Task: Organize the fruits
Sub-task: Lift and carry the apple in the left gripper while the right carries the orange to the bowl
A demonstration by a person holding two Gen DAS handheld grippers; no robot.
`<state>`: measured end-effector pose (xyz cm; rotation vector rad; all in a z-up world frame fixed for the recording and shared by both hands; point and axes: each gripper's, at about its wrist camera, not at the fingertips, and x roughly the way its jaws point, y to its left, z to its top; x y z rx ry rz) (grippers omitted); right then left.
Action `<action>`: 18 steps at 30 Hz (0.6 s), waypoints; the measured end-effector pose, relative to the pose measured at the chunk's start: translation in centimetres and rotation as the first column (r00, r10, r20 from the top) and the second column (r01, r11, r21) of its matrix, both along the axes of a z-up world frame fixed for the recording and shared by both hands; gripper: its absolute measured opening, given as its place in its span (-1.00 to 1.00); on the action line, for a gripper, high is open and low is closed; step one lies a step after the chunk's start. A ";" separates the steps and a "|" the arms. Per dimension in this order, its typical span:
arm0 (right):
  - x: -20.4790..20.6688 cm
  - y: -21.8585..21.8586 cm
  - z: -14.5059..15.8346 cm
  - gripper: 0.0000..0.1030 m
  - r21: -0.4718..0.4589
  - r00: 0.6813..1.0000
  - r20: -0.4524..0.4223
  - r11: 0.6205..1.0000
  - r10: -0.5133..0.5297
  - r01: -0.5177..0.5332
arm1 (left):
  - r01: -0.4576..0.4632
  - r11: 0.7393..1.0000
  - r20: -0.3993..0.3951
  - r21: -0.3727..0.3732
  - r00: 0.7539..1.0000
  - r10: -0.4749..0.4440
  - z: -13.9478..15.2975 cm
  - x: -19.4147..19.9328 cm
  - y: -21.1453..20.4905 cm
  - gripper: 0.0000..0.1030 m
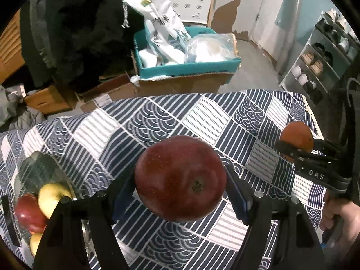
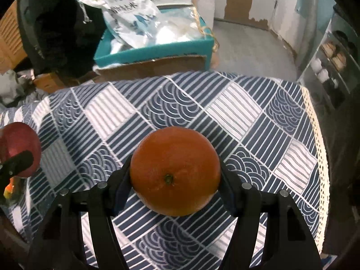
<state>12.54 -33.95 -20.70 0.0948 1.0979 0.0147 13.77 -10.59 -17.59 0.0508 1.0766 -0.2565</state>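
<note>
My left gripper (image 1: 180, 186) is shut on a dark red apple (image 1: 180, 177) and holds it above the patterned tablecloth (image 1: 202, 117). My right gripper (image 2: 175, 175) is shut on an orange (image 2: 175, 171), also held above the cloth. In the left wrist view the orange (image 1: 297, 135) and right gripper show at the far right. In the right wrist view the red apple (image 2: 20, 148) shows at the far left. A glass bowl (image 1: 33, 168) at the lower left holds a yellow apple (image 1: 52, 195), a red apple (image 1: 28, 213) and another yellow fruit (image 1: 34, 243).
The table edge with lace trim (image 2: 315, 135) runs along the right. Beyond the table stand a teal box with plastic bags (image 1: 180, 51), cardboard boxes (image 1: 112, 94), a dark garment (image 1: 78, 22) and a shoe rack (image 1: 321, 51).
</note>
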 end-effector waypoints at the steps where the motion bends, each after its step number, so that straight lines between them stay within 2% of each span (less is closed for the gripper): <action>1: -0.2 0.4 0.5 0.31 -0.003 1.000 0.008 1.000 0.007 -0.007 | -0.002 1.000 0.003 0.000 1.000 0.002 0.2 -0.1 0.3 0.50; 18: -1.6 6.7 7.5 0.31 0.006 0.983 0.137 0.993 0.119 -0.121 | -0.042 0.999 0.079 0.012 0.996 0.041 5.2 -3.2 7.3 0.50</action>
